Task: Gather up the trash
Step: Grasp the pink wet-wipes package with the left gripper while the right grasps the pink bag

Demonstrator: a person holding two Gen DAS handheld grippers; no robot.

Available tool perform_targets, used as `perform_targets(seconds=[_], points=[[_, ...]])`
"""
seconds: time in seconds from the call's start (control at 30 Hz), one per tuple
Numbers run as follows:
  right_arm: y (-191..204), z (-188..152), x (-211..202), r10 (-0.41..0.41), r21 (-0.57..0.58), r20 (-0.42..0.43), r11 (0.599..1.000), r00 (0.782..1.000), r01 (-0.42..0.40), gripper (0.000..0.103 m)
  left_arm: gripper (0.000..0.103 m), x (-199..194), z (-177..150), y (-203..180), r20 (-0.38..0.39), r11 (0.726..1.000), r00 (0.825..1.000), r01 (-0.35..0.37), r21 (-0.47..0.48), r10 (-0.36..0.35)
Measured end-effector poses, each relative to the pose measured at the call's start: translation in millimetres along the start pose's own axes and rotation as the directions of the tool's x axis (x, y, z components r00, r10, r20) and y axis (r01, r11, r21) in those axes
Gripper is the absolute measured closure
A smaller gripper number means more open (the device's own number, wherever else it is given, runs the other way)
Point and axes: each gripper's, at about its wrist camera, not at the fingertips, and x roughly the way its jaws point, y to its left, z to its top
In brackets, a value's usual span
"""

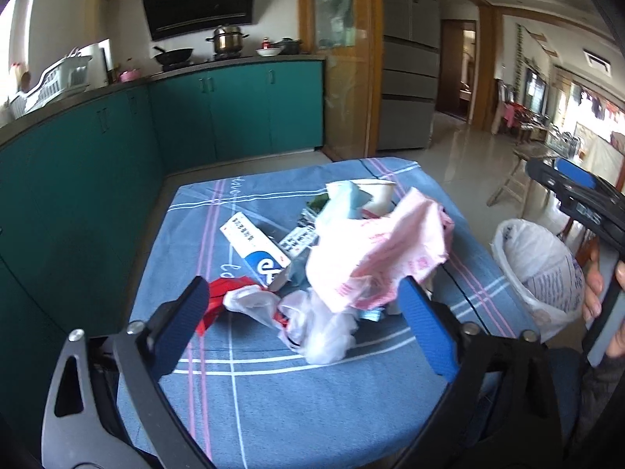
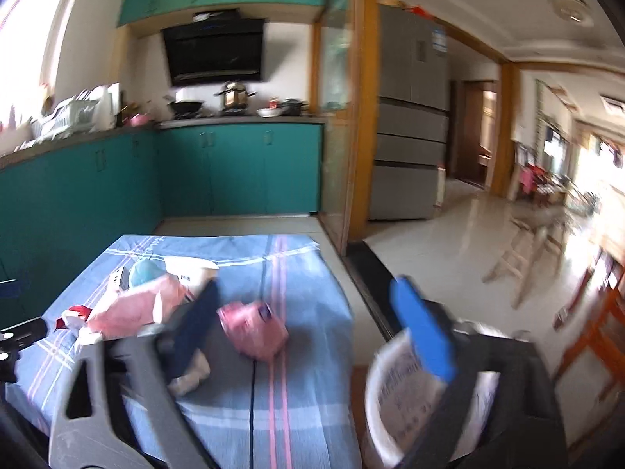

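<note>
Presently both the left gripper [image 1: 302, 299] and right gripper [image 2: 304, 308] stand open and empty; the left should descend squarely on the clear crumpled plastic [image 1: 312, 324] before clamping, then carry it to the lined bin [image 1: 539, 265].

Matt woven cloth [image 1: 273, 402] covers the table, with thin crinkly pink plastic bag [image 1: 383, 250], glossy printed cardboard box [image 1: 256, 252], paper cup [image 1: 377, 193], filmy white liner in the bin [image 1: 541, 269], and ribbed blue rubbery pads [image 1: 427, 330] on matt grey gripper arms.
</note>
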Motion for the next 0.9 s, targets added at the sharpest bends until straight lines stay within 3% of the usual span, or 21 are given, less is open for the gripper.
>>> perform_targets(seconds=[0.07, 0.13, 0.17, 0.23, 0.33, 0.43, 0.5, 0.6, 0.63, 0.77, 0.9], points=[[8.6, 13.2, 35.6, 0.091, -0.027, -0.054, 0.995, 0.994, -0.092, 0.038, 0.022, 2.2, 2.2, 0.5, -0.003, 1.0, 1.0, -0.014, 0.002, 0.014], [14.9, 13.8, 71.1, 0.147, -0.024, -0.119, 0.988, 0.982, -0.151, 0.038, 0.023, 5.6, 2.9, -4.4, -0.01, 0.999, 1.0, -0.024, 0.024, 0.024], [17.9, 10.3, 86.1, 0.136, -0.028, -0.14, 0.99, 0.981, -0.141, 0.038, 0.023, 6.8, 2.2, -7.4, -0.012, 0.999, 1.0, -0.024, 0.035, 0.024], [21.7, -4.6, 118.3, 0.117, -0.019, -0.198, 0.992, 0.973, -0.123, 0.036, 0.011, 14.8, 3.7, -15.4, -0.034, 0.999, 0.999, -0.002, 0.053, 0.003], [20.8, -29.0, 152.9, 0.17, 0.049, -0.296, 0.985, 0.94, -0.163, 0.025, 0.008, 30.4, 7.8, -30.0, -0.057, 0.996, 0.998, 0.043, 0.074, -0.039], [22.6, -41.8, 168.5, 0.226, 0.062, -0.35, 0.974, 0.909, -0.218, 0.018, 0.006, 54.1, 11.3, -46.9, -0.067, 0.992, 0.997, 0.038, 0.119, -0.03], [23.4, -43.7, 169.4, 0.247, 0.072, -0.348, 0.969, 0.904, -0.237, 0.018, 0.006, 73.5, 13.0, -54.7, -0.08, 0.989, 0.997, 0.008, 0.146, 0.004], [25.1, -47.0, 168.0, 0.316, 0.103, -0.357, 0.949, 0.879, -0.299, 0.02, 0.007, 101.4, 12.4, -54.0, -0.146, 0.99, 0.989, 0.018, 0.137, 0.002], [24.0, -46.9, 167.3, 0.336, 0.112, -0.359, 0.942, 0.871, -0.318, 0.03, 0.014, 105.2, 11.2, -52.4, -0.159, 0.992, 0.987, 0.031, 0.125, -0.011], [19.3, -43.4, 156.3, 0.376, 0.128, -0.342, 0.927, 0.861, -0.353, 0.041, 0.047, 103.0, 9.5, -50.8, -0.163, 0.993, 0.986, 0.063, 0.101, -0.046], [7.6, -36.7, 143.4, 0.377, 0.152, -0.295, 0.926, 0.878, -0.347, 0.041, 0.056, 85.9, 8.8, -51.0, -0.122, 0.991, 0.991, 0.066, 0.116, -0.052]])
